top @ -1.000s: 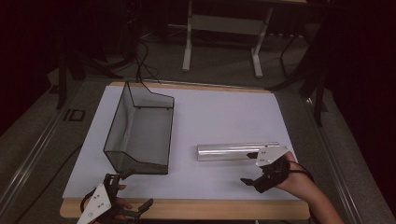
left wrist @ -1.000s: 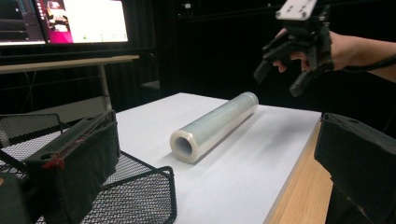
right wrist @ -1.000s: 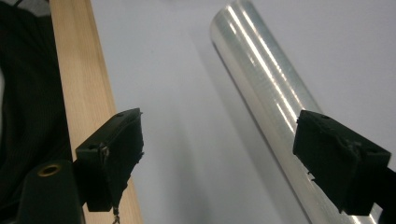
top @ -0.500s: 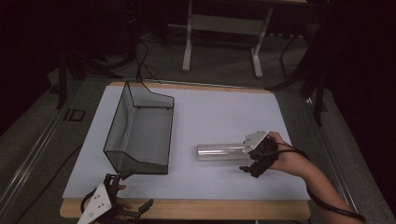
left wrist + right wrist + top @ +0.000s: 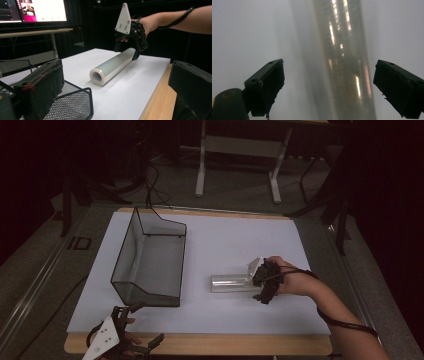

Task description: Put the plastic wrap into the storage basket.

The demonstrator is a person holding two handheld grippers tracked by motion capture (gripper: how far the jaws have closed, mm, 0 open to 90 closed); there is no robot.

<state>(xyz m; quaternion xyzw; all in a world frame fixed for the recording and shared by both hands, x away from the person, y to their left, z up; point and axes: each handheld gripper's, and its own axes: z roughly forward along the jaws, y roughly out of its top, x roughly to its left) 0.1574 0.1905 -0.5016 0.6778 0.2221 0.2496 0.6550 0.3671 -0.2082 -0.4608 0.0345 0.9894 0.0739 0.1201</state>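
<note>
Bare table (image 5: 230,240) surrounds the roll (image 5: 229,283); the mesh basket (image 5: 150,262) blocks its left.

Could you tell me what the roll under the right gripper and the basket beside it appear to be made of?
The roll looks like clear plastic film wound on a pale tube, probably cardboard: its surface is glossy with streaky highlights, and its end shows a hollow core. The basket looks like black metal wire mesh with a matte finish: its walls are see-through netting under a solid rim.

Table (image 5: 225,240) with roll (image 5: 230,283), basket (image 5: 150,265)
</note>
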